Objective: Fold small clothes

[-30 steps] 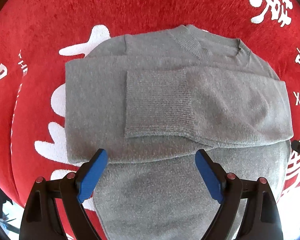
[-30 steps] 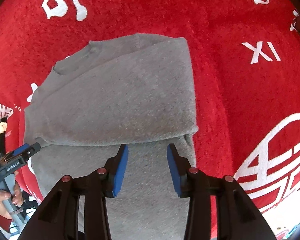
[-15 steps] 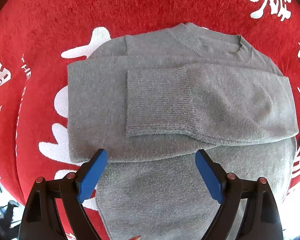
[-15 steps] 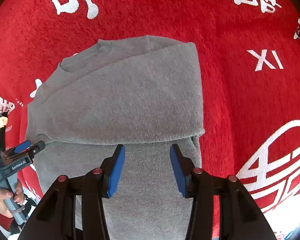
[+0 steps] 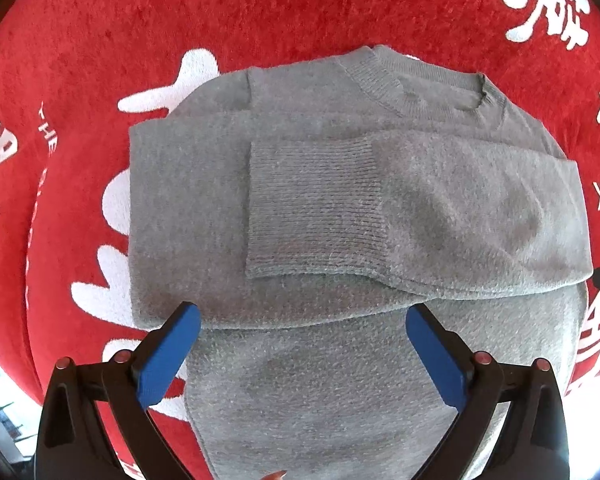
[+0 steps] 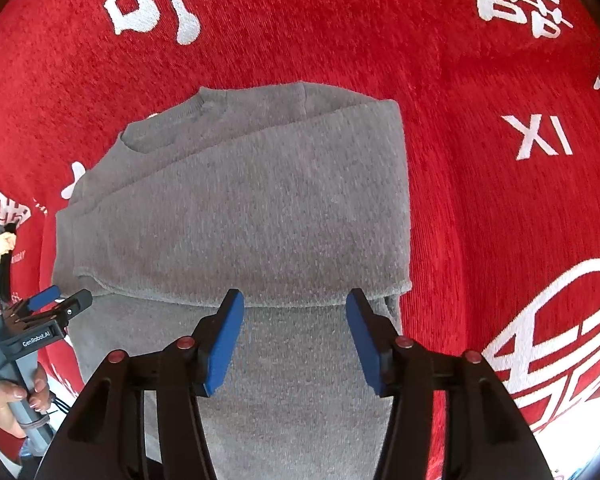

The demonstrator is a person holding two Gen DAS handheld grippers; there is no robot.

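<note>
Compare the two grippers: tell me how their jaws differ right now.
The left gripper stands wide open, its jaws spanning much of the sweater; the right gripper is open less wide, over the sweater's right part. Both have just been opening. Both have blue pads, point down at the sweater and grip nothing.

A grey sweater [image 5: 340,208] lies flat on a red cloth [image 5: 260,12] printed with white characters, both sleeves folded across its chest and the ribbed cuff [image 5: 316,204] on top. The left gripper [image 5: 300,322] hangs over it, its blue jaws just opened wider and apart, nothing pinched between them
</note>
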